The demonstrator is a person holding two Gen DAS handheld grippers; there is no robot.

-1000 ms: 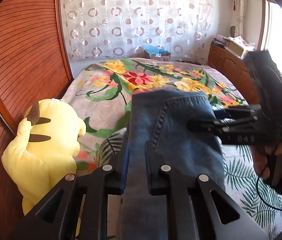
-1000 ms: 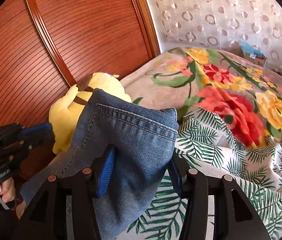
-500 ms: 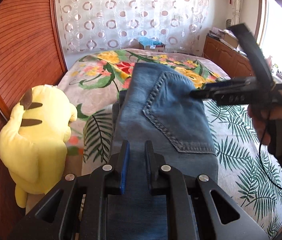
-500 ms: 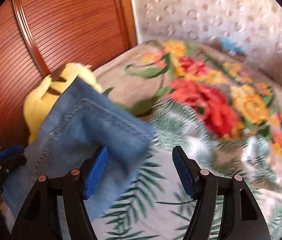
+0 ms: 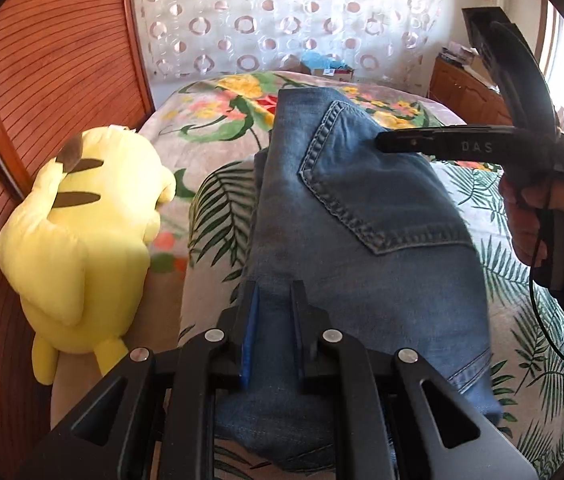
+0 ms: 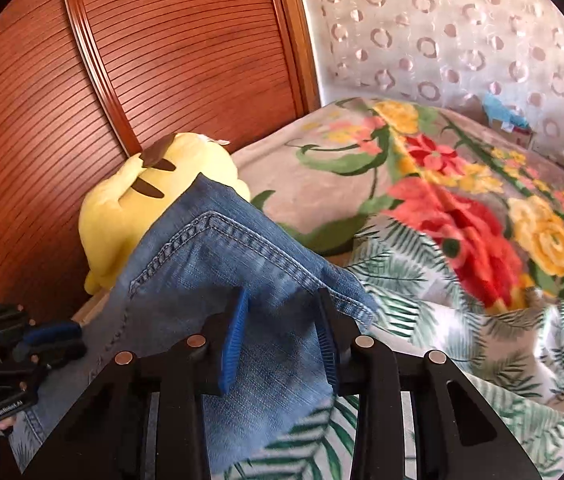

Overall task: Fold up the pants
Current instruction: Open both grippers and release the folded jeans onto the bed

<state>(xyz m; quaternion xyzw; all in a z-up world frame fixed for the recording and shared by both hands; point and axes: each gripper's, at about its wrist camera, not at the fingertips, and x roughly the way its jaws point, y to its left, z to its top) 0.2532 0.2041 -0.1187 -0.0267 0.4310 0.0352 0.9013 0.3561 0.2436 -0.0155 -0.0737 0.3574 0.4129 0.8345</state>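
The jeans (image 5: 353,240) lie folded on the bed (image 5: 210,128), a back pocket (image 5: 377,196) facing up, the fabric running from about 12 o'clock in the left wrist view down to the camera at 6 o'clock. The left gripper (image 5: 274,304) is clenched on the near edge of the denim: its two fingers stand close together with a fold of cloth pinched between them, one blue pad (image 5: 250,336) showing on the left finger.

The right gripper (image 6: 282,320) comes in over the jeans (image 6: 218,280) from the other side. Its jaws are closing, and denim lies between them near a stitched hem, though a gap shows between the cloth and each blue pad (image 6: 234,340), so I read it as not yet gripping. In the left wrist view that same tool (image 5: 441,144) reaches in from 3 o'clock, its tip over the pocket, held by a hand (image 5: 541,224) at the right edge.

A yellow plush toy (image 5: 82,232) lies at 9 o'clock of the jeans, near them but apart, against a slatted wooden panel (image 5: 42,80). The bed carries a flowered blanket (image 6: 441,184) toward 12 o'clock and a leaf-print sheet (image 6: 461,320) nearer the camera. A curtain (image 5: 282,12) with ring patterns hangs behind the bed, with a small cardboard box (image 5: 333,70) at its foot.
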